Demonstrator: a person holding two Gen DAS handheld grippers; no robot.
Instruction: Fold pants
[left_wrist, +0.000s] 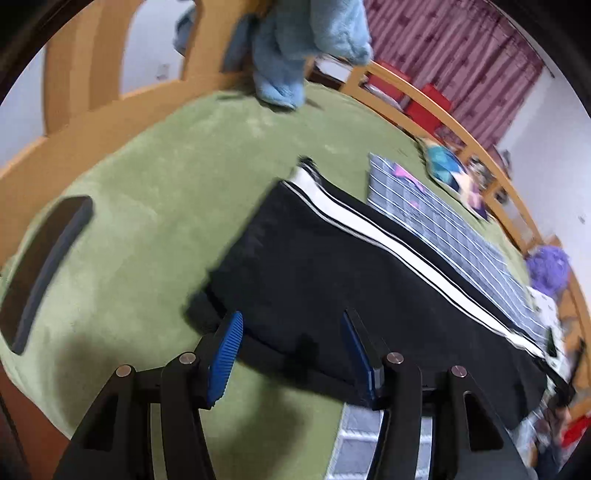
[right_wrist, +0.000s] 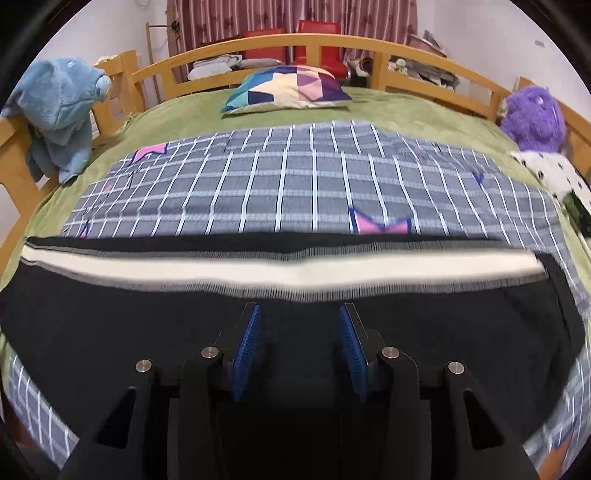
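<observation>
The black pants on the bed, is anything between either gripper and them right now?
Nothing visible is. The left gripper is open right over the near edge of the black pants, and the right gripper is open above the same dark cloth. The plaid sheet lies beneath and beyond, not in the way.

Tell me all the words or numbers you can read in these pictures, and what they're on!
There are none to read. The black pants show only a plain white stripe, and the checked sheet and pillow carry only patterns. The things behind the bed rail are too small and blurred to tell.
</observation>
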